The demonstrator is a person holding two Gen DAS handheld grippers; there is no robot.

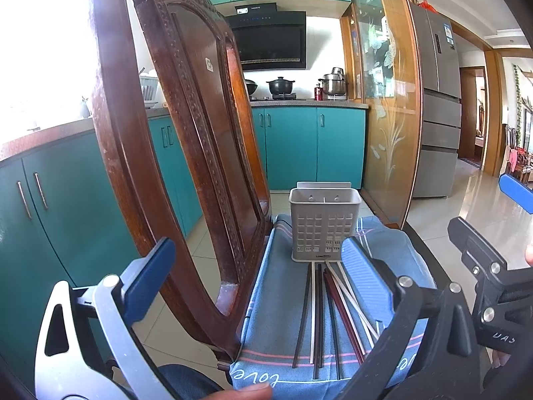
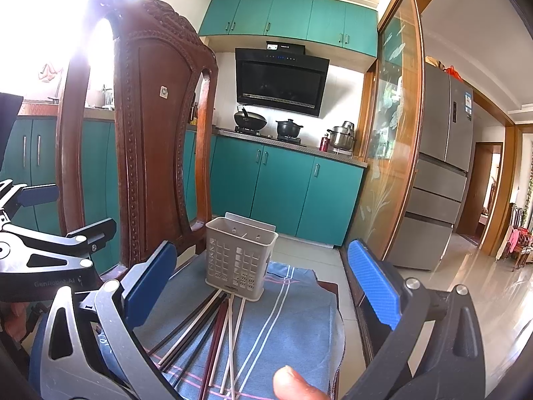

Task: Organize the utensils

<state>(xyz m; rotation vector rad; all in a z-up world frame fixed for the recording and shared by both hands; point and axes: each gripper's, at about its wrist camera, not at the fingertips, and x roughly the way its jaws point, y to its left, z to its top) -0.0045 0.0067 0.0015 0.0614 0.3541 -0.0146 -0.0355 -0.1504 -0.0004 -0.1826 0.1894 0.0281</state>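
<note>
A grey perforated utensil holder (image 1: 323,225) (image 2: 240,258) stands upright and empty on a blue cloth (image 1: 276,300) (image 2: 293,316) spread over a chair seat. Several chopsticks (image 1: 328,313) (image 2: 213,330), black, white and dark red, lie loose on the cloth in front of it. My left gripper (image 1: 260,280) is open above the near end of the cloth, nothing between its blue pads. My right gripper (image 2: 263,286) is also open and empty, a little above the chopsticks. In the left wrist view the right gripper (image 1: 493,266) shows at the right edge.
A carved wooden chair back (image 1: 173,133) (image 2: 150,133) rises close on the left of the cloth. Teal cabinets (image 1: 299,146), a stove with pots (image 2: 266,126) and a fridge (image 2: 443,173) lie beyond. A thumb (image 2: 296,383) shows at the bottom edge.
</note>
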